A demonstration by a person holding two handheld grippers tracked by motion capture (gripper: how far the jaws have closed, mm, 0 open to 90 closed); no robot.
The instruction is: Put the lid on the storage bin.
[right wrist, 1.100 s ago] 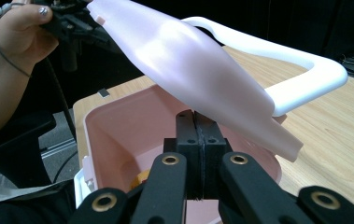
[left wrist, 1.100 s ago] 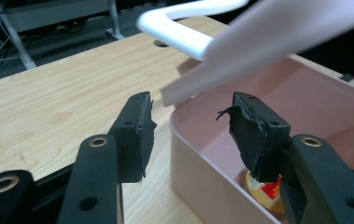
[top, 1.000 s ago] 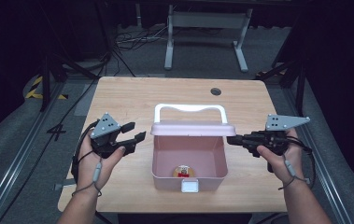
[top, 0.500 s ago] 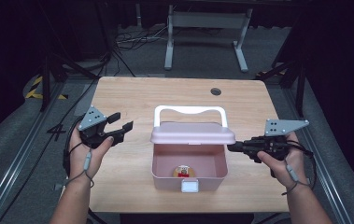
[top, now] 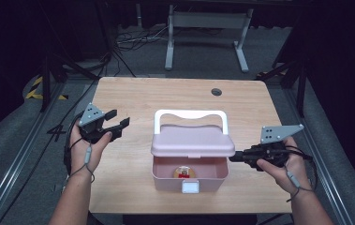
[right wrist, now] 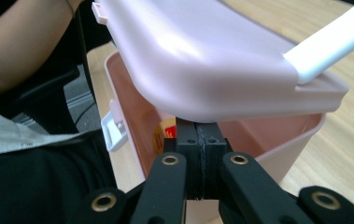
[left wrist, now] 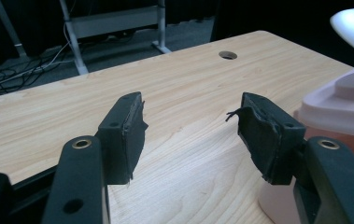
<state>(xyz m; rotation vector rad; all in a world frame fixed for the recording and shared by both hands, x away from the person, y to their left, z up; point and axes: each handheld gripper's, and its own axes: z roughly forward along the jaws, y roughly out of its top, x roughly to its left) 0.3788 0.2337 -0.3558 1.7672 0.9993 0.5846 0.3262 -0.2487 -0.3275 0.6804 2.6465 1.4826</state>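
The pink box [top: 189,173] sits in the middle of the desk [top: 133,93], toward the near edge, its lid [top: 193,140] half raised with the white handle [top: 190,115] standing up behind it. The right hand-held gripper [top: 233,158] has its jaws pressed flat together, nothing between them, and in the right gripper view that closed tip [right wrist: 198,135] is tucked under the right end of the lid, propping it over the open cavity. That is a thin perch: the lid is smooth and rounded, so a small slip of the hand sideways or toward the person could let it slide off the tip and drop shut. Over on the left, the left hand-held gripper [top: 116,125] hovers above bare wood, well apart from the box, jaws spread wide and empty; they have just been opening, with nothing between the pads [left wrist: 128,135]. If that one comes in for the lid's left edge, a push rather than a pinch could shove the light box across the desk, since nothing pins the base. Inside, a small red and yellow item [top: 183,172] lies on the floor of the box; a falling lid would cover it, and a low reach over the front latch [top: 189,187] could snag the rim.
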